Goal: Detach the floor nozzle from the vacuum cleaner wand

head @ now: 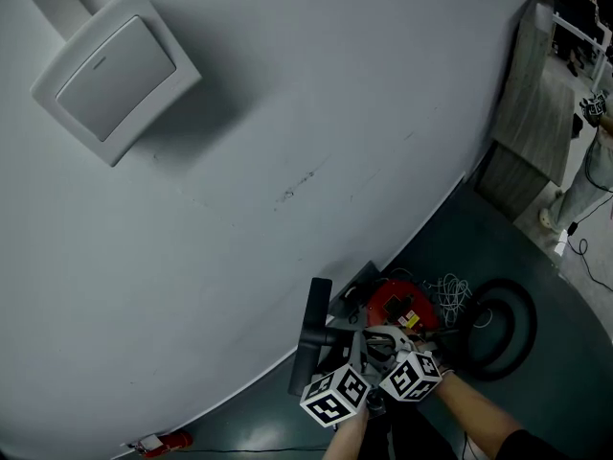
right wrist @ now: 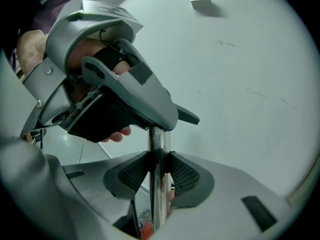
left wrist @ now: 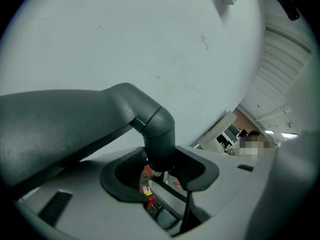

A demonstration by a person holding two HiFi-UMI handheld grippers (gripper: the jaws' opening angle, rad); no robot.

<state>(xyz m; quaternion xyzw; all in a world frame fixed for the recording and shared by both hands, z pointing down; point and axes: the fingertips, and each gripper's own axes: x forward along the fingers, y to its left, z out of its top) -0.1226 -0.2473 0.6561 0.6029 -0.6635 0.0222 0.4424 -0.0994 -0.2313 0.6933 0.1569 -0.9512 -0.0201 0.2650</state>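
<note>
While my left gripper (left wrist: pixel 160 174) is closing its jaws on the bent dark-grey plastic neck of the floor nozzle (left wrist: pixel 152 126), which fills the gap between the pads, my right gripper (right wrist: pixel 159 176) clamps the shiny chrome wand tube (right wrist: pixel 159 146) just beside it. Both grippers meet low before the white wall (head: pixel 287 113), near the red vacuum body (head: pixel 395 305).

The chrome wand (right wrist: pixel 159 194) runs off the right gripper view's bottom edge, and the grey elbow tube (left wrist: pixel 75 124) is cut off by the left gripper view's left edge.
</note>
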